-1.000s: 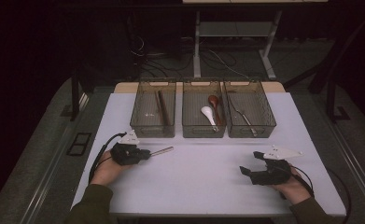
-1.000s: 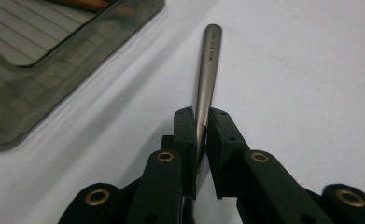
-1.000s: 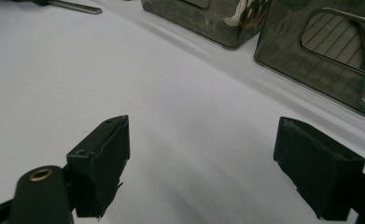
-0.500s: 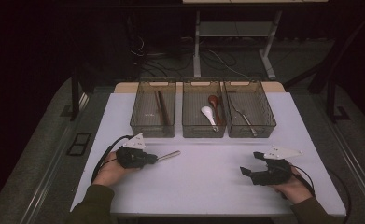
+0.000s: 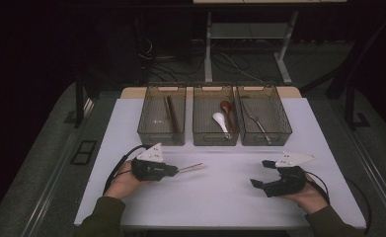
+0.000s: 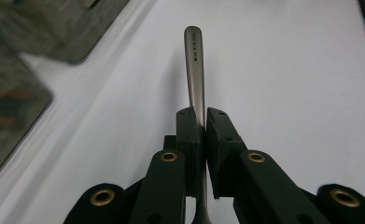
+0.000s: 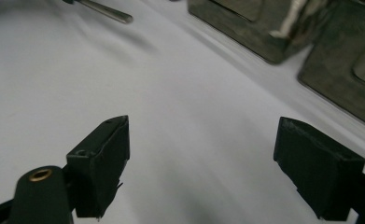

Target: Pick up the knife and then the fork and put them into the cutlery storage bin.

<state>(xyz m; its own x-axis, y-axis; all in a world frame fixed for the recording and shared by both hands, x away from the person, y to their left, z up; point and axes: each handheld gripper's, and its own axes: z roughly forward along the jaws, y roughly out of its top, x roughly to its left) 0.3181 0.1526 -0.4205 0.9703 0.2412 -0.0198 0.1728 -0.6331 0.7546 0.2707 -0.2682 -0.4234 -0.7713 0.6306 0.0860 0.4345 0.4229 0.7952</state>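
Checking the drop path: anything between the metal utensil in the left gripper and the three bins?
Nothing visible. The left gripper grips the metal utensil by its handle, and bare white table lies between it and the bins.

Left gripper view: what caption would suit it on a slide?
Left gripper clamps a metal utensil handle above the white table.

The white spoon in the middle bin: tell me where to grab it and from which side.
Grip the white spoon by its handle, coming straight down from above: the middle bin walls block a sideways approach, and the brown spoon lies close on its right, so set the claw across the handle.
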